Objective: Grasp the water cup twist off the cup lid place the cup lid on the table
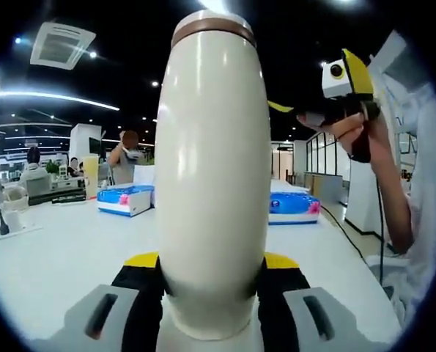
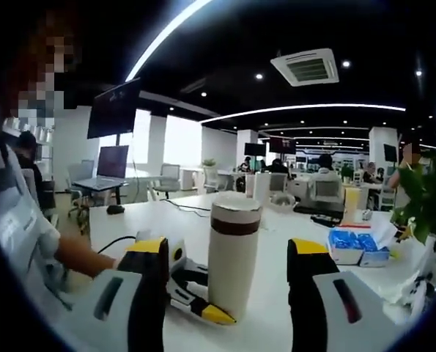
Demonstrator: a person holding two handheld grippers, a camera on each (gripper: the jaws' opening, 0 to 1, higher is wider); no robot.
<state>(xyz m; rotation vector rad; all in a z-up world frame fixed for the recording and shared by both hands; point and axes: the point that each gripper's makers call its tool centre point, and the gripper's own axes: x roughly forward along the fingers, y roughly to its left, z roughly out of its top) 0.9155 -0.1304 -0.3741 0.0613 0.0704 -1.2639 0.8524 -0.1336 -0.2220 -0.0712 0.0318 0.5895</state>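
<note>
- The water cup (image 1: 212,183), a tall cream bottle, stands upright on the white worktop (image 1: 49,264) and rises up the middle of the left gripper view.
- The left tool (image 1: 212,293) holds the cup low on its body: its black-and-yellow jaws sit tight against both sides of the cup near the base.
- The cup lid (image 1: 214,26) is on top of the cup, above a brown band that rings the neck.
- In the right gripper view the same cup (image 2: 232,260) stands between the right tool's (image 2: 228,293) two jaws but farther off; the jaws stand wide apart and touch nothing.
- The lid (image 2: 236,207) and the brown band show there too, at about the height of the jaw tips.
- The left tool (image 2: 196,297) shows in that view low on the cup, its yellow tip resting at the base, with a person's arm (image 2: 82,257) reaching in from the left.
- In the left gripper view the right tool (image 1: 342,92) is held up in the air to the right of the cup, gripped by a hand (image 1: 349,128).
- Blue packets (image 1: 126,198) lie on the worktop behind the cup, on both sides of it.
- More desks, screens and seated people fill the office behind, under ceiling light strips.
</note>
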